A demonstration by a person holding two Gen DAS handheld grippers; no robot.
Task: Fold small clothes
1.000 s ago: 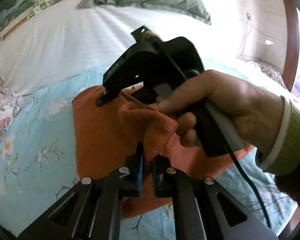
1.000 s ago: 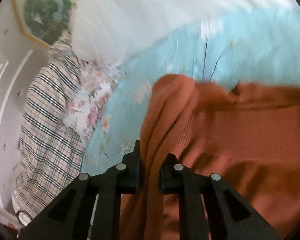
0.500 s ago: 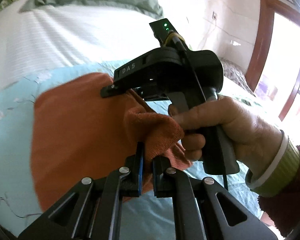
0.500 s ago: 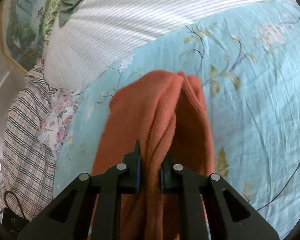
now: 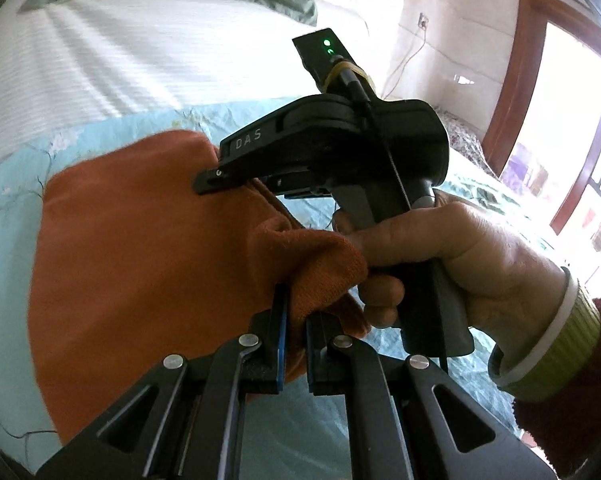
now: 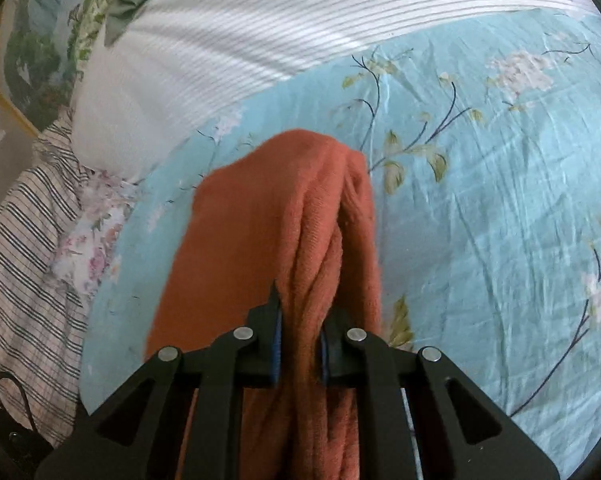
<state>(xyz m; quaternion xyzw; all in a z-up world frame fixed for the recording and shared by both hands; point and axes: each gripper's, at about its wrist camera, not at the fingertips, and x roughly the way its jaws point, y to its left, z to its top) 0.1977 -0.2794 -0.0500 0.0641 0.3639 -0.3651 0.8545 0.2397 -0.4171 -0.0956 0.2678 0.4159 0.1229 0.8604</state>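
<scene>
Orange knit top (image 5: pixel 140 264) lies half-folded on the blue floral bedsheet (image 6: pixel 480 184). Soft, floppy and light, so grab bunched edges. Left gripper (image 5: pixel 294 340) pinches a corner; right gripper (image 6: pixel 300 344) is opening around its fold.

Ahead of your right gripper (image 6: pixel 299 344): open blue floral sheet (image 6: pixel 500 208) fills the right of the frame, free to cross. Upper frame: striped white pillow (image 6: pixel 260 32) blocks. Left edge: plaid bedding (image 6: pixel 28 264) crowds you. In your left view, the right hand (image 5: pixel 452 256) fills centre-right beside the orange garment (image 5: pixel 140 264).
</scene>
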